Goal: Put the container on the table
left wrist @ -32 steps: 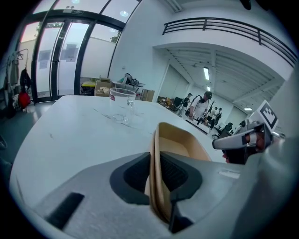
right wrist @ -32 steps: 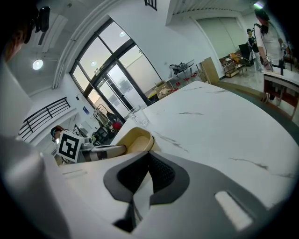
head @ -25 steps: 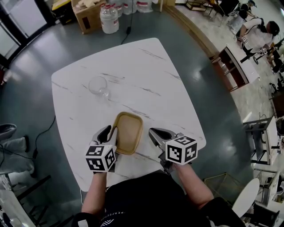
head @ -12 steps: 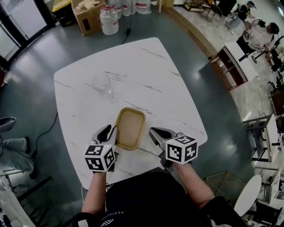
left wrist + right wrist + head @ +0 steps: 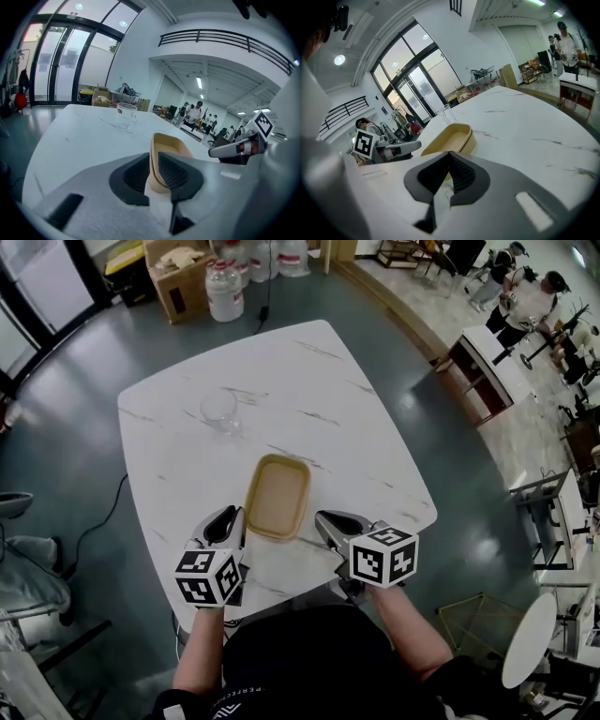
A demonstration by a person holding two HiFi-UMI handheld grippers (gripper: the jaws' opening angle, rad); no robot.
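Dark blue-grey floor surrounds a white marble-patterned table with rounded corners; a cardboard box and a water jug stand on the floor beyond its far edge. A clear drinking glass stands alone towards the table's far-left corner, well apart from everything else.

The tan, shallow rectangular container lies over the table just inside its near edge, its long axis running away from the person. The left gripper has its two jaws clamped across the container's near-left wall, one jaw inside the rim and one outside. The right gripper is just beside the container's near-right corner without touching it; its jaws are pressed together with nothing between them.

Step in hand, as judged: the placing itself, at or very near its end. In the right gripper view the container looks level and low on the marble, but whether its base rests fully on the table cannot be told.

The next move calls for settling the base flat if it is not already. The left jaws then part and draw back towards the near edge without dragging the wall.
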